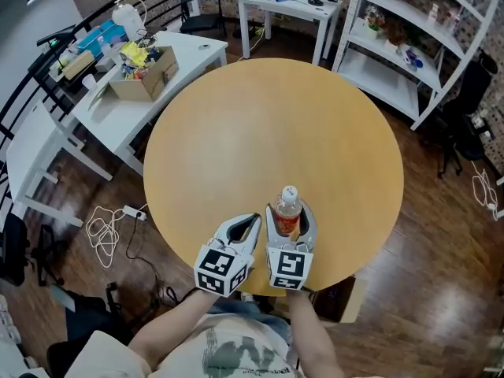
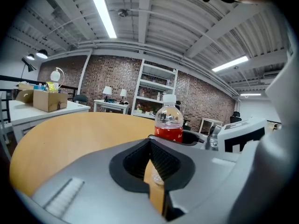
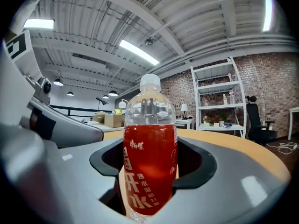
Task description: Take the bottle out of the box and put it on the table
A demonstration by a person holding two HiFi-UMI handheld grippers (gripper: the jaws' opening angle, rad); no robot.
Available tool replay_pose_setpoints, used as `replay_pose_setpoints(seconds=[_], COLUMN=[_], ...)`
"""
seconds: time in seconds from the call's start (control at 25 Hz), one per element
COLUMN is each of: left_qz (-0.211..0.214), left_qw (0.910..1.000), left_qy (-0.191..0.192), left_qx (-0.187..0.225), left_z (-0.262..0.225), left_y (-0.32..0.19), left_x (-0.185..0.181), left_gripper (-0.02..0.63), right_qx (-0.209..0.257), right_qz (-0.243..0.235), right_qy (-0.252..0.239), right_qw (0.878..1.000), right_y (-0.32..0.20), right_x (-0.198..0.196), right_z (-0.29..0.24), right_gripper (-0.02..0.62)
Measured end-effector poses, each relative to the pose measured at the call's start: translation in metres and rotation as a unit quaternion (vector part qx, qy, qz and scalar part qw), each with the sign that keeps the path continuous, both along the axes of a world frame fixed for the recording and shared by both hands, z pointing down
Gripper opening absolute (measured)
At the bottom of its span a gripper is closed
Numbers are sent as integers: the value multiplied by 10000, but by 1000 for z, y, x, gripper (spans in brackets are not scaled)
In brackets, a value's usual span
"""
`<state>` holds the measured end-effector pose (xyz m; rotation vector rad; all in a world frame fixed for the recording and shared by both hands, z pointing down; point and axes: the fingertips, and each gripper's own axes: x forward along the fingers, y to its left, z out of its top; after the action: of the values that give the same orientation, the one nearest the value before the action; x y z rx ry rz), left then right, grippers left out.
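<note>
Red-labelled bottle [image 3: 150,139] stands pinched in the right claw [image 3: 152,171]; left claw [image 2: 152,162] pressed together, empty.

Landmark: clear plastic bottle of red drink, white cap [image 1: 288,211], upright near the near rim of the round tan wooden table [image 1: 268,124].
- Both flanks of the bottle blocked: jaws of the grey right gripper [image 1: 289,213] press against its sides.
- Just left of the bottle: grey left gripper [image 1: 253,220], jaws together, fills that side.
- Above the cap: open.
- Beyond and right of the bottle: bare tabletop to the rim.
- Far left of the bottle, well apart: brown cardboard box [image 1: 146,73] on a white desk [image 1: 134,113].
</note>
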<state>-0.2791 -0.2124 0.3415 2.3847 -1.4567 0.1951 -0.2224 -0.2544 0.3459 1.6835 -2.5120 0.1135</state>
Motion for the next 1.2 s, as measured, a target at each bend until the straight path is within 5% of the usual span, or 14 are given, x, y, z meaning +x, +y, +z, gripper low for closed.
replay_pose_setpoints(seconds=[0.32,1.2], left_qz=[-14,-48], left_qw=[10000,9994], left_qy=[44,312], left_qx=[-24,118], left_z=[8,-1], left_y=[-4,24], left_x=[-1,16], left_gripper=[0,0], right_qx=[198,-692], right_qz=[-244,-269], right_qy=[217,315], right_qw=[9993,9967], right_y=[11,49], right_x=[-6,21], right_z=[4,24], right_gripper=[311,311])
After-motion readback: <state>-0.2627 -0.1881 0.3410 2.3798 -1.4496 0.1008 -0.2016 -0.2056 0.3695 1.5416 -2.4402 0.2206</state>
